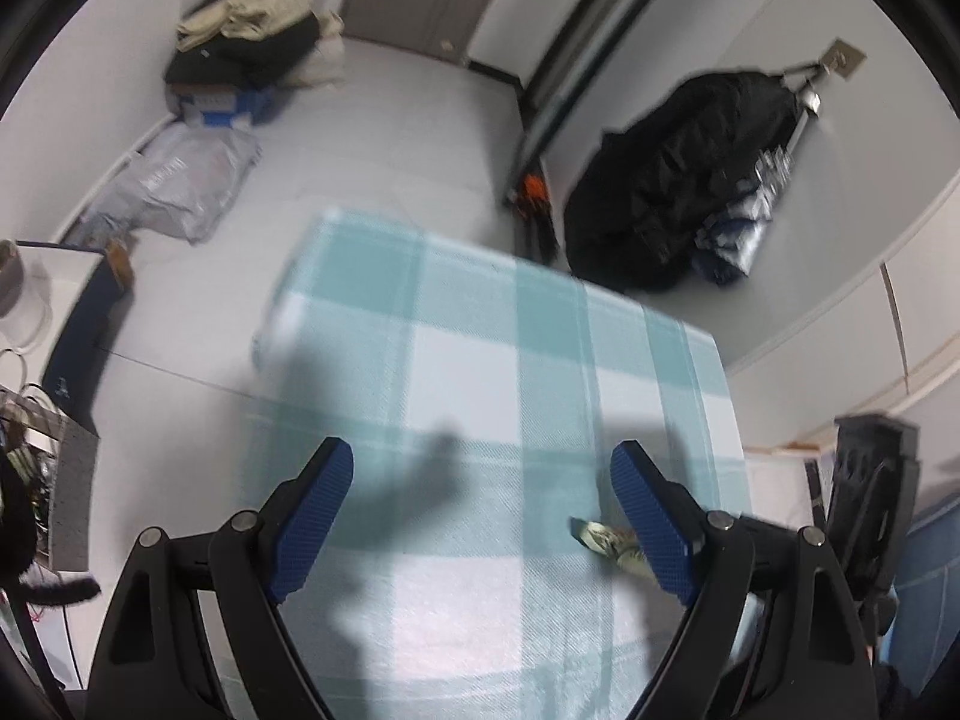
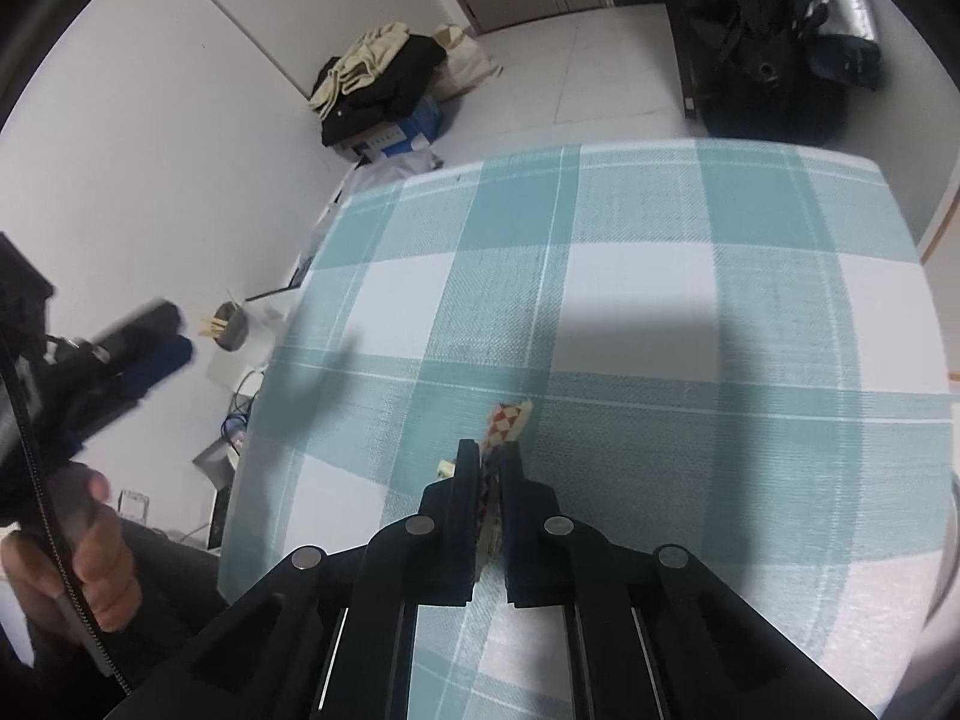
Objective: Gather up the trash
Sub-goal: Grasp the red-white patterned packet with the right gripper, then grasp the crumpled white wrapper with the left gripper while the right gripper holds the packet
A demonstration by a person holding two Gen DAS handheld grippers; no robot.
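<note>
Left hand-held gripper: raised above the table, tilted down toward the checked cloth, blue pads spread wide with nothing between them. Blurred in the right wrist view, off the table's left edge, gripped by a bare hand low at the frame's left. Just inside the right pad, a crumpled greenish wrapper lying on the cloth, partly hidden behind that pad; contact with the pad not clear. Shadows of both fingers thrown across the cloth ahead.

Right hand-held gripper: low over the near half of the table, pointing forward and slightly down, fingers drawn nearly together and clamped on a red-and-white checked wrapper. Wrapper's far end sticking out past the fingertips, over the cloth; whether it touches the cloth cannot be told. A small pale scrap just beside the left finger, on the cloth.

Beyond the table, on the floor: a pile of clothes on a blue-and-white box against the left wall, a dark cup holding sticks near the table's left edge, and a black bag at the far right.
</note>
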